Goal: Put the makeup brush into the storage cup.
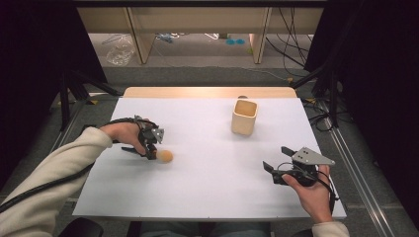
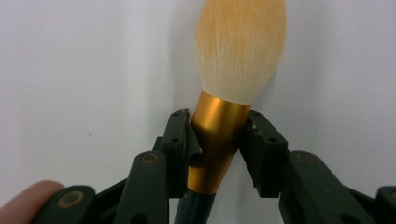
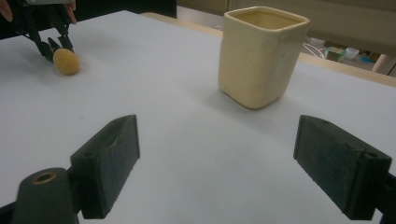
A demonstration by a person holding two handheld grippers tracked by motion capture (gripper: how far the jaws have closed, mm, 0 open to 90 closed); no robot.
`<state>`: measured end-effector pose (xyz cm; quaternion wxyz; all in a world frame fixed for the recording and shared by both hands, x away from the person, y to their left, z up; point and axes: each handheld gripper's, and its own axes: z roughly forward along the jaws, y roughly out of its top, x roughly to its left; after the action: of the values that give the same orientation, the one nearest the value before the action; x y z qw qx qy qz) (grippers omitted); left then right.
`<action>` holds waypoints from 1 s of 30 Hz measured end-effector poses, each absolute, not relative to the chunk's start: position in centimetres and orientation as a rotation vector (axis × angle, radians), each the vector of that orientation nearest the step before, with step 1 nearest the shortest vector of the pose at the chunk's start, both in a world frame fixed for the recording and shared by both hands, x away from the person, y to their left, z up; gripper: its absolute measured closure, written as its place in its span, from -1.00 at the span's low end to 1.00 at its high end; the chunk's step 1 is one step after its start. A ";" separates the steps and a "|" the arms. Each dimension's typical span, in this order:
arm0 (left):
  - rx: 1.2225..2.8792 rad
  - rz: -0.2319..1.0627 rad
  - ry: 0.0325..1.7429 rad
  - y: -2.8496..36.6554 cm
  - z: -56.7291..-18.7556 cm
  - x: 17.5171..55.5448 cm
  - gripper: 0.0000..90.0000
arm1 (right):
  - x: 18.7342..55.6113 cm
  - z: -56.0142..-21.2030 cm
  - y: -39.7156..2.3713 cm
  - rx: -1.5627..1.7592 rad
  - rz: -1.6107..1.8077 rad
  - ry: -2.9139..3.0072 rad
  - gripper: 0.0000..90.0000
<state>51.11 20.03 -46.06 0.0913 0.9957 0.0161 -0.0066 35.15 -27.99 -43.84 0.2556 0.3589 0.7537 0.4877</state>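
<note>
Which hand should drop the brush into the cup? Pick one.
Left. Its tool is shut on the brush. The right tool is open, nearer the cup, but a handover looks needless.

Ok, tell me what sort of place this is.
Probably a lab or recording workspace, not a home: a white-topped table boxed in by black curtains, loose cables trailing over the floor behind it, and handheld grippers working a makeup brush near a cream cup.

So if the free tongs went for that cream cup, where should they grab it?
Probably by the rim. The cup stands upright and open-topped, so the open right tongs could come from above, one jaw inside and one outside a flat wall. Its squarish body looks wide to span.
</note>
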 end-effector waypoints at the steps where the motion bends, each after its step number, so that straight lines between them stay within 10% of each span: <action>1: 2.979 -0.023 0.025 19.9 -46.0 51.2 0.42 | 35.2 -43.8 -28.0 0.976 1.325 2.048 -0.66; 30: 2.997 0.034 0.002 19.8 -45.9 50.6 0.47 | 35.2 -43.8 -28.0 0.977 1.327 2.047 -0.66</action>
<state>50.63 19.77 -45.94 0.0719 0.9973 0.0007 0.0112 35.18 -28.00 -43.84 0.2540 0.3595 0.7535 0.4883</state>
